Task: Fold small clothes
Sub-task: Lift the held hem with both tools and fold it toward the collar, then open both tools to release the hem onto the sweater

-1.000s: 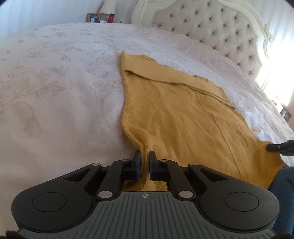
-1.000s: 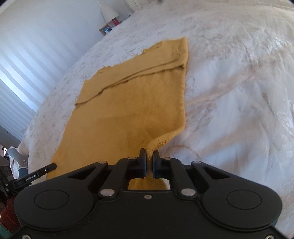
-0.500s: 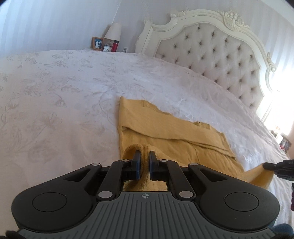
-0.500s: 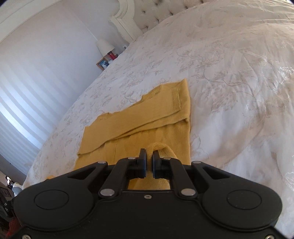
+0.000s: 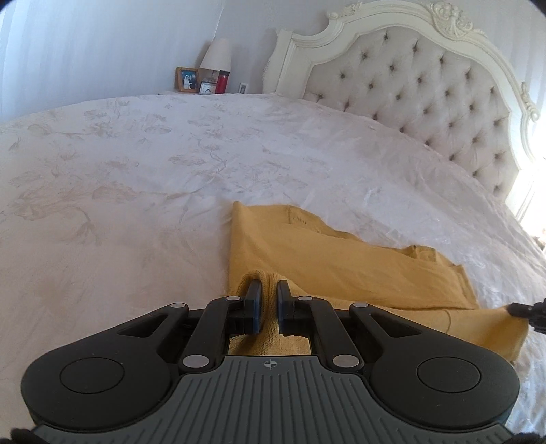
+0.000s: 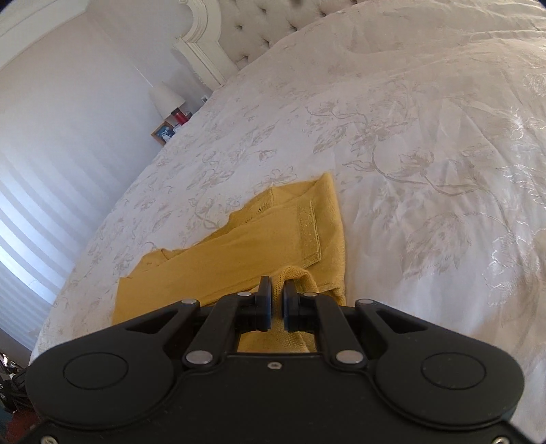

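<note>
A yellow knitted top [image 5: 341, 269] lies on a big bed with a white flowery cover [image 5: 136, 177]. The top sits out on the cover, away from the padded headboard [image 5: 426, 85], and its far part lies flat with a sleeve folded across it.

The near edge of the top is lifted up off the cover. The left gripper [image 5: 268, 304] is pinched shut on one corner of that edge, and a little hump of yellow knit sticks up between its two black fingers. The right gripper [image 6: 277, 304] is pinched shut on the other corner in the same way. So the top runs forward from both grippers, with the lifted part right at their tips and the flat part just past them.

The left view shows the whole curved headboard and the top's left side edge. At the right edge of this view you can see the black tip of the right gripper [image 5: 525, 309] holding its yellow corner. A lamp [image 5: 215, 54], a photo frame [image 5: 186, 79] and a red cup [image 5: 222, 82] stand at the far corner beside the bed.

The right view [image 6: 239, 246] shows the sleeve cuff [image 6: 309, 232] lying on the top near its right edge. It shows only one end of the headboard [image 6: 259, 27]. It also shows a lot more cover [image 6: 426, 170] to the right of the top.
</note>
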{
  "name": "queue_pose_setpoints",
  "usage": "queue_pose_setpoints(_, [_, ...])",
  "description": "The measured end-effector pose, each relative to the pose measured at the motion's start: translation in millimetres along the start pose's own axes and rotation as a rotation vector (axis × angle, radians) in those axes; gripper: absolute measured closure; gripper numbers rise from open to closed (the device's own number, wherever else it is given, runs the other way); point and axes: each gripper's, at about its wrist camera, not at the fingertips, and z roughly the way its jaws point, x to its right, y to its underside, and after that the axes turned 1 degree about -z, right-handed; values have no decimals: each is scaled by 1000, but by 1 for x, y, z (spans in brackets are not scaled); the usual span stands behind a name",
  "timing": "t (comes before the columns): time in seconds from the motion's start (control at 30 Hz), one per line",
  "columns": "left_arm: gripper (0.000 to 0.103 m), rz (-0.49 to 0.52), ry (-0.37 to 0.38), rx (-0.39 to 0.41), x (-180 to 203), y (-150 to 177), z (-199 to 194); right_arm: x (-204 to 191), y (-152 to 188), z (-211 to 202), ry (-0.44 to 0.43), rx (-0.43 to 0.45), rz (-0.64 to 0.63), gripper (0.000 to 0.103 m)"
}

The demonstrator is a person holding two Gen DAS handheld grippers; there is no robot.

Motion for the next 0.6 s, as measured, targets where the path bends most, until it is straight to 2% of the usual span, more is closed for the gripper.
queue_pose_setpoints(0.1, [91,-4,-19,-42,-8,1,19,5,-1,18,37,-22,-2,89])
queue_pose_setpoints(0.17, [89,-15,-47,-45,-14,1,26,9,0,27,62,-34,1,83])
queue_pose_setpoints(0.2, [85,-29,-55,-49,-19,1,28,11,1,30,72,-36,6,83])
queue_pose_setpoints(0.23, [76,-54,-54,-56,-25,0,28,13,2,30,76,-34,11,83])
queue_pose_setpoints(0.3, [73,-119,-43,-57,-38,-2,23,18,4,26,67,-23,29,80])
queue_pose_setpoints(0.33, [72,-150,-39,-50,-45,-3,19,19,5,22,67,-13,28,72])
queue_pose_setpoints(0.37, [71,-163,-36,-43,-48,-2,13,20,6,17,72,-5,22,57])
queue_pose_setpoints(0.43, [68,-147,-14,-47,-49,-2,4,24,9,10,66,1,19,49])
queue_pose_setpoints(0.6, [66,-59,50,-89,-33,12,-8,33,17,-8,45,-17,35,49])
